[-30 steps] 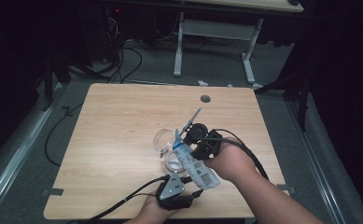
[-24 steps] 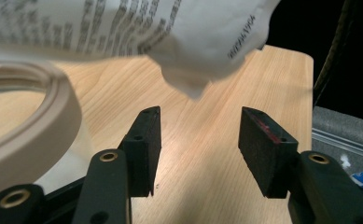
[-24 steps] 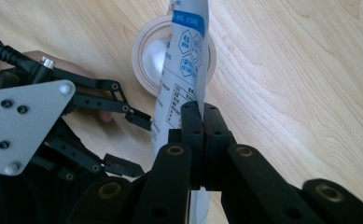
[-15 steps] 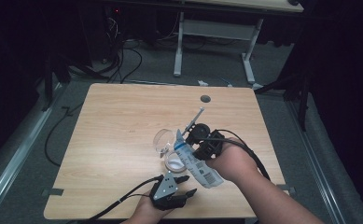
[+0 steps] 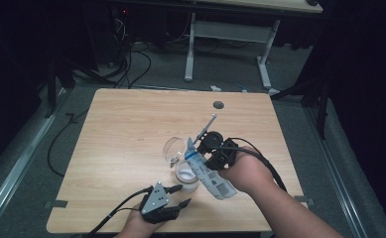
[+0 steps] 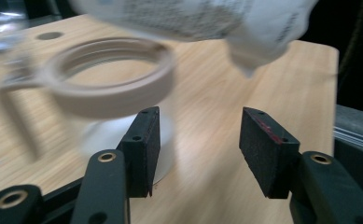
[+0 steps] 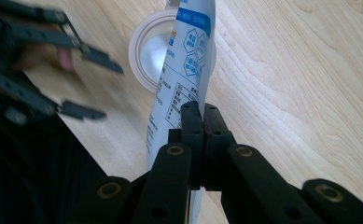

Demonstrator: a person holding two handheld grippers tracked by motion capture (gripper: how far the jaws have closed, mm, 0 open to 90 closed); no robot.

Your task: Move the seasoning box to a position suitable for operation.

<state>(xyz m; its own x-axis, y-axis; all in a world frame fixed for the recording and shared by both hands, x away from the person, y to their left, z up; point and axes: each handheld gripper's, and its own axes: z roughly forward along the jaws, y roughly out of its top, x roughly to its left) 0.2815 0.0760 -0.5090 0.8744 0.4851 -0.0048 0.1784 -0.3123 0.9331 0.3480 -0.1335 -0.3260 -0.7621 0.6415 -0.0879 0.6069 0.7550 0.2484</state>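
Left tool [image 5: 179, 194] has slid back along the table's near edge away from the white jar [image 5: 187, 174], jaws apart with nothing between them. Right tool [image 7: 202, 122] hasn't budged, clamped tight on a blue-and-white pouch [image 5: 209, 171] that's tilted over the jar's open mouth. Jar sits toward the near edge, a bit right of the middle of the table [image 5: 126, 129], with a clear glass [image 5: 173, 149] just behind it.

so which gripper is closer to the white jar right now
Left. The left gripper sits just beside the white jar, jaws open toward it; the right gripper is farther off to the jar's other side, shut on the pouch tilted above it.
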